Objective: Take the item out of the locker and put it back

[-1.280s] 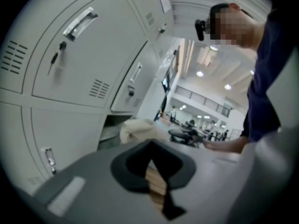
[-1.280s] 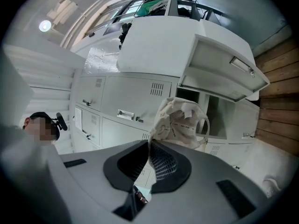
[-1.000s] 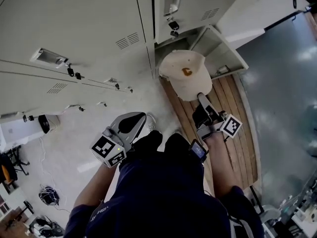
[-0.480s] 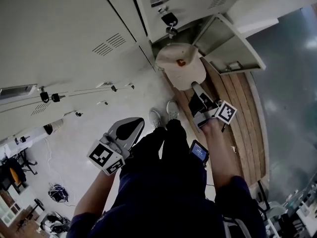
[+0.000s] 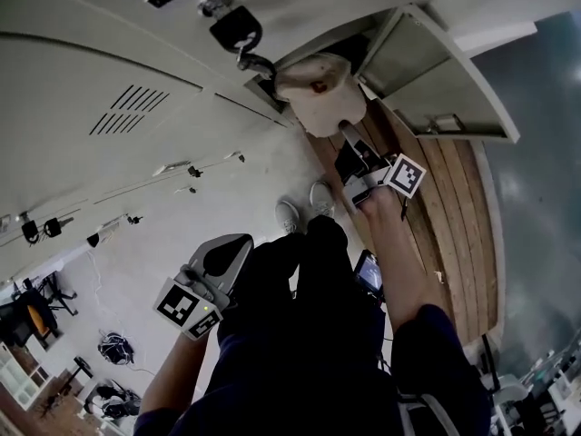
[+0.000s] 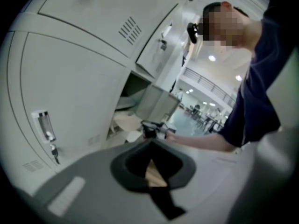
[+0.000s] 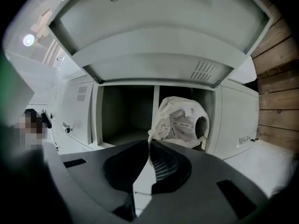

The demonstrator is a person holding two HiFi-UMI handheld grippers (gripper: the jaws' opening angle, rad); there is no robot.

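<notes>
Down at the bottom row, in front of the open locker [image 7: 126, 115], the cream baseball cap [image 5: 318, 98] is hanging at the mouth of the compartment, just under the padlock [image 5: 234, 30] on the door above. By my reading this is the put-back step: the cap is out in the open and facing the dark opening, with the locker door [image 5: 436, 71] swung wide to the right over the wooden platform [image 5: 454, 207].

The right gripper [image 5: 347, 133] is doing the work. Its jaws are pinched tight on the cap's edge, and the right gripper view is showing the cap [image 7: 180, 120] from the inside, with the labels and the lining visible and the crown bulging toward the right half of the compartment. Whether it is already past the threshold, I cannot say.

Next up, as I judge it – a level push forward, keeping the crown clear of the middle partition and the door, then setting the cap on the compartment floor before letting go.

The left gripper [image 5: 238, 243] is hanging low beside the person's leg, well apart from the cap. Its jaws look drawn together, with nothing between them.
</notes>
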